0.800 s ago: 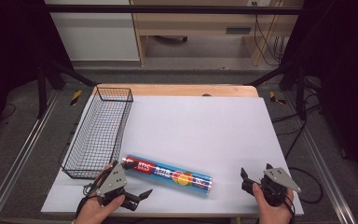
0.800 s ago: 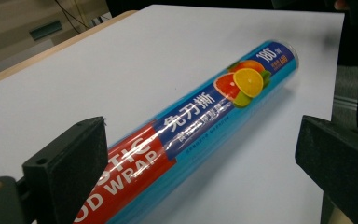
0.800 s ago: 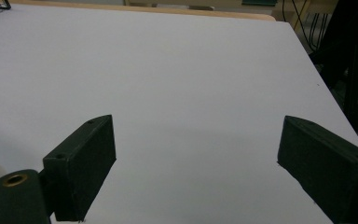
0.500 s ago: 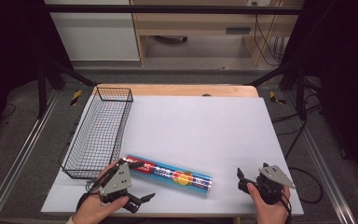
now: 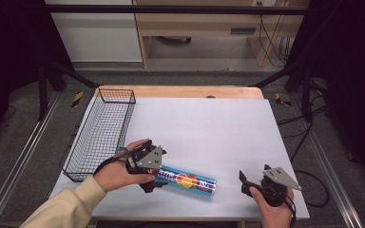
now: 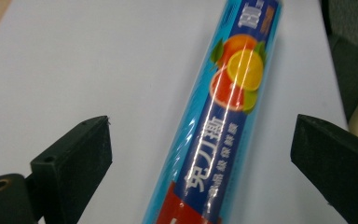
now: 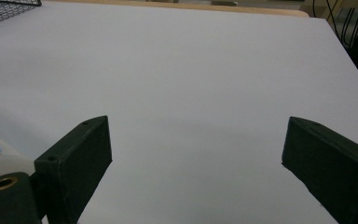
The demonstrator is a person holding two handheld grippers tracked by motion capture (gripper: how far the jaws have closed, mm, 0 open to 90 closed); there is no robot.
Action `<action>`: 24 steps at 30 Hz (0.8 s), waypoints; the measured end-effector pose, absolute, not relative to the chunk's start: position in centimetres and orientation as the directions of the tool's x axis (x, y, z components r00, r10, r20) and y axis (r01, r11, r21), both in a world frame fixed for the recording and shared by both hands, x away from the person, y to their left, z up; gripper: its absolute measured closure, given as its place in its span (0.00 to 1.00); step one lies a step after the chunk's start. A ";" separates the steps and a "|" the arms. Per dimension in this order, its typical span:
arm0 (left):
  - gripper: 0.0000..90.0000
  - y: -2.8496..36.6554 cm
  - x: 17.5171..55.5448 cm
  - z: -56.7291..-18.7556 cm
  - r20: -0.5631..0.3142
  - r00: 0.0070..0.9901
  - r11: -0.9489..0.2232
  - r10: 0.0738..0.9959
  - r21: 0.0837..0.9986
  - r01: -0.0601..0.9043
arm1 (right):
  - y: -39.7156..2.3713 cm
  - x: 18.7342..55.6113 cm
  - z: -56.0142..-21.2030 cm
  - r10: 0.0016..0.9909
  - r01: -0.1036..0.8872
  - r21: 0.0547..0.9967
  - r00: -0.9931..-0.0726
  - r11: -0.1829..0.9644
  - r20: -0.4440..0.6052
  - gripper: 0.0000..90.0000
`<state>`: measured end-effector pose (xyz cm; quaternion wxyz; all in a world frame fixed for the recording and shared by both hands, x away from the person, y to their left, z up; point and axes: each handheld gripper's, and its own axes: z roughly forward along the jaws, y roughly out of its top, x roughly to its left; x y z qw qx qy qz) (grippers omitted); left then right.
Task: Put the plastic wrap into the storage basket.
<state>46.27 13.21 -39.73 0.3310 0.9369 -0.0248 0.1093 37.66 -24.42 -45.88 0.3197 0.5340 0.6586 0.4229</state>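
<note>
A blue roll of wrap with citrus fruit pictures (image 5: 190, 182) lies on the white table top (image 5: 209, 128), near its front edge. My left gripper (image 5: 158, 176) is over the roll's left end. In the left gripper view the roll (image 6: 223, 116) runs up between the two black jaws of my left gripper (image 6: 200, 126), which stand wide apart and clear of it on both sides. My right gripper (image 5: 247, 183) rests low at the front right, a short way past the roll's right end. It is open (image 7: 193, 126) with bare table between its jaws.
A black wire basket (image 5: 102, 133) stands along the table's left edge, and a corner of this basket (image 7: 9, 7) is seen far off. The table's wooden far edge (image 5: 180, 91) is beyond. Metal frame rails run down both sides.
My left gripper has moved forward and to the right, from in front of the roll's left end to straddling it. The right gripper has hardly moved.
</note>
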 end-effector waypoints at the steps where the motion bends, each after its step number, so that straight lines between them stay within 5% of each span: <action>1: 0.06 13.1 46.6 -40.1 0.211 0.977 -0.782 0.027 0.613 -0.111 | -24.4 37.7 -45.9 0.974 0.436 0.897 -0.226 0.072 0.032 0.10; 15: 0.05 13.2 48.2 -41.4 0.163 0.985 -0.769 0.049 0.636 -0.067 | -24.3 37.9 -46.1 0.971 0.449 0.890 -0.237 0.074 0.038 0.10; 24: 0.06 13.0 47.8 -41.8 0.179 0.984 -0.788 -0.010 0.604 -0.118 | -24.2 38.0 -46.1 0.970 0.450 0.890 -0.240 0.071 0.044 0.11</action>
